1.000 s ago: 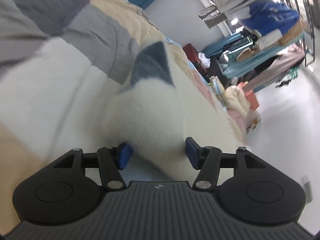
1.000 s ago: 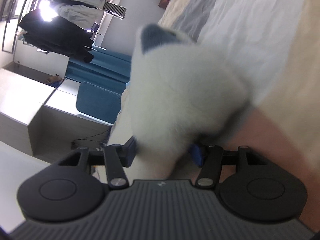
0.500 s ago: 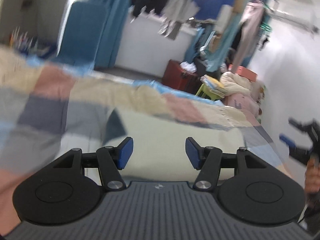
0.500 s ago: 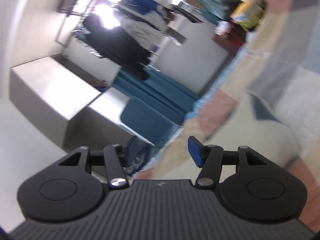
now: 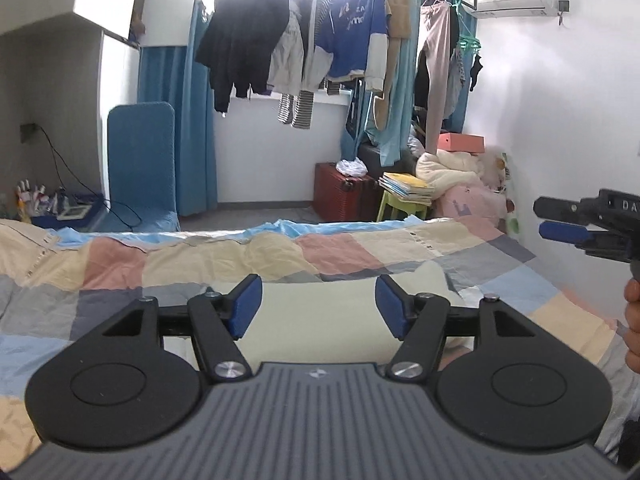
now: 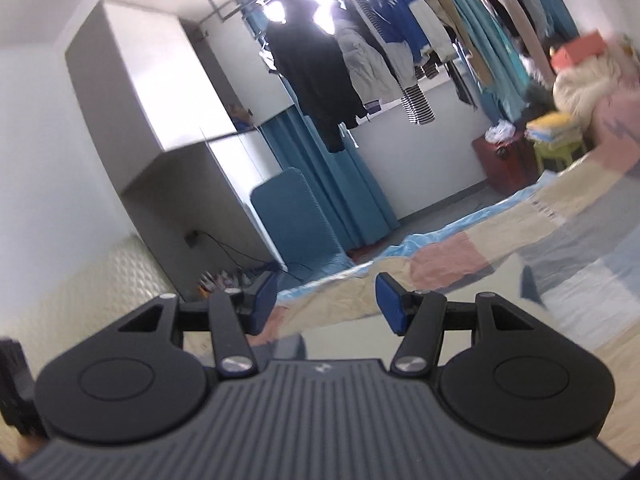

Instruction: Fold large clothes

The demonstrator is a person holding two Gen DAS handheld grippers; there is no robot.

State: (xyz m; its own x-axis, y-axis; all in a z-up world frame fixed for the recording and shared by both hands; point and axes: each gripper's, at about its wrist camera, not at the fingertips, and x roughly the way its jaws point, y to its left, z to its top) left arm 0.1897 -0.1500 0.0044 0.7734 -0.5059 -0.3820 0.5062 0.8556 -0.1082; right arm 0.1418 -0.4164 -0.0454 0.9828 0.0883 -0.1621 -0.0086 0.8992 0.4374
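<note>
A cream fleece garment [image 5: 320,320] with a dark grey-blue patch lies flat on the patchwork bed [image 5: 120,264], low and just beyond my left gripper [image 5: 319,304]. That gripper hovers above it. Its jaws are opening and nothing is between the blue pads. My right gripper [image 5: 542,219] shows at the right edge of the left wrist view, held by a hand [image 5: 632,320] above the bed's right side. In the blurred right wrist view the right gripper [image 6: 326,304] stands open and empty, with the garment [image 6: 480,280] below and to its right.
Beyond the bed hangs a rack of clothes [image 5: 340,32] in front of a bright window. A blue padded panel [image 5: 142,160], a red box [image 5: 344,192], a green stool with books [image 5: 404,196] and a heap of bedding [image 5: 456,176] stand on the far floor.
A second ago both grippers were closed around the fluffy white garment. They have let it go, risen away from the bed and rolled level. The garment now lies on the bed.
</note>
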